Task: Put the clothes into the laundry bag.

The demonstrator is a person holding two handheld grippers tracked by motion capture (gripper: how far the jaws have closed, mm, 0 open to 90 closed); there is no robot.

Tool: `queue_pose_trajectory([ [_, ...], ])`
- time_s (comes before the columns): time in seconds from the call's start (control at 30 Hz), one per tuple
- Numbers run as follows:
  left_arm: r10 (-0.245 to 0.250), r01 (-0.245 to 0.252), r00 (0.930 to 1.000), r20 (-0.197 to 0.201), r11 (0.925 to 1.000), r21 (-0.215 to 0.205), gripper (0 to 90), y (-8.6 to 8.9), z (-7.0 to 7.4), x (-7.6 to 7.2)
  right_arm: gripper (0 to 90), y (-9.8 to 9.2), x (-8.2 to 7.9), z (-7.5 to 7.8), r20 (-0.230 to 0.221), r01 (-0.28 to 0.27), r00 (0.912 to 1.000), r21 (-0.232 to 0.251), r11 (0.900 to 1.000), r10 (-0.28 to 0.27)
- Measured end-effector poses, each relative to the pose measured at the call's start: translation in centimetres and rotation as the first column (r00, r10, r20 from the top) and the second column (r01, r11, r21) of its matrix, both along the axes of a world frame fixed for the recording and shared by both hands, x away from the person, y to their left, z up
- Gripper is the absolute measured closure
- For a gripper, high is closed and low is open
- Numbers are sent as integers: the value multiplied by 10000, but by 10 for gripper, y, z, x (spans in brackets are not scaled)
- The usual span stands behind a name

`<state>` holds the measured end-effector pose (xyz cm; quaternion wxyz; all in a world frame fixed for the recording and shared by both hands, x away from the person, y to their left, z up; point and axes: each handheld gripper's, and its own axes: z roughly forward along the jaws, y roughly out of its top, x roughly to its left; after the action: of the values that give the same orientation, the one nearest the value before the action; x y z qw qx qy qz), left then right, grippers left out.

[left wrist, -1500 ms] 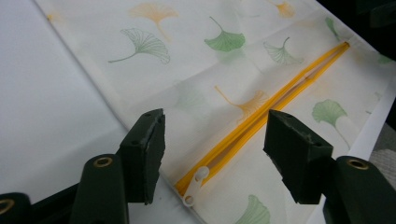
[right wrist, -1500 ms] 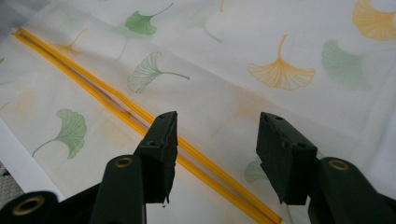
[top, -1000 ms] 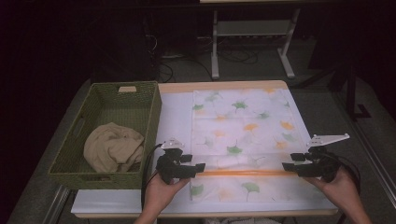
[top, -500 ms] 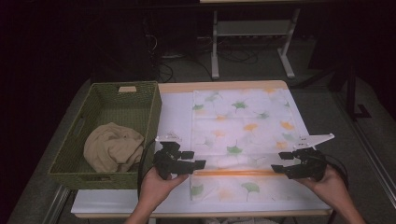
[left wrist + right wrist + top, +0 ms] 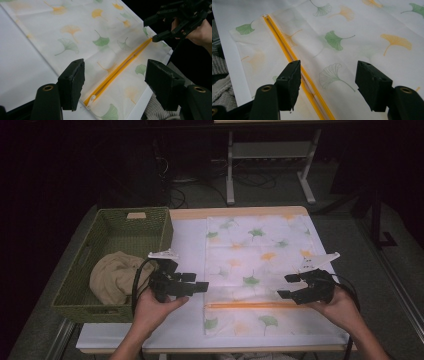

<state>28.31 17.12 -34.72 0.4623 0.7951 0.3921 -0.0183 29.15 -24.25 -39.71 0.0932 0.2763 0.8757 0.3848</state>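
A white cloth cover [image 5: 250,250] printed with green and orange ginkgo leaves lies flat on the table, an orange zipper [image 5: 250,305] running across its near part. My left gripper [image 5: 196,282] hovers above the zipper's left end. Its jaws have just been opening, and nothing is between them. In the left gripper view the gripper [image 5: 113,67] looks down on the zipper [image 5: 120,70] and its white pull [image 5: 92,98]. My right gripper [image 5: 287,286] is open over the zipper's right end. In the right gripper view, this gripper [image 5: 328,65] has the zipper [image 5: 287,52] below its left jaw.
A green woven basket [image 5: 120,225] stands at the left of the table with a beige cloth [image 5: 112,275] bundled in it. A white sheet [image 5: 187,245] covers the tabletop under the cover. Dark floor, cables and a metal stand lie beyond the far edge.
Both grippers have lifted off the zipper line. The left one rose and drew slightly away from the near edge; the right one moved left toward the cover's middle.
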Motion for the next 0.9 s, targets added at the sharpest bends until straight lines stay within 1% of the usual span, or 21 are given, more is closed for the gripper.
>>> queue_pose_trajectory([
  [0.13,302,-303,9995,-103,9995,-92,296,17,9,3,356,6,5,1,-52,-164,9999,-37,9999,164],
  [0.27,485,-485,9987,-177,9988,37,280,33,14,5,355,10,8,0,-107,-296,9995,-48,9995,296],
  [0.37,648,-650,9976,-228,9979,-77,279,44,18,5,354,14,10,-2,-187,-395,9991,-109,9992,393],
  [0.43,731,-731,9971,-219,9973,-4,279,52,20,5,352,16,11,-3,-243,-450,9987,-105,9989,448],
  [0.5,885,-886,9956,-298,9961,-27,274,58,22,6,351,19,13,-5,-286,-542,9981,-117,9985,539],
  [0.63,1183,-1187,9925,-297,9929,-107,274,68,23,6,351,21,15,-6,-301,-648,9975,-155,9978,643],
  [0.7,1317,-1318,9909,-262,9913,-39,274,74,24,5,351,21,16,-6,-352,-684,9971,-103,9976,680],
  [0.73,1354,-1355,9905,-247,9908,-2,274,76,24,5,351,22,15,-4,-397,-717,9967,-144,9973,711],
  [0.83,1629,-1630,9864,-237,9866,-22,275,85,25,5,351,25,16,0,-325,-815,9962,-147,9966,809],
  [0.9,1732,-1733,9846,-252,9849,-5,275,89,26,5,350,26,17,1,-300,-853,9960,-232,9961,846],
])
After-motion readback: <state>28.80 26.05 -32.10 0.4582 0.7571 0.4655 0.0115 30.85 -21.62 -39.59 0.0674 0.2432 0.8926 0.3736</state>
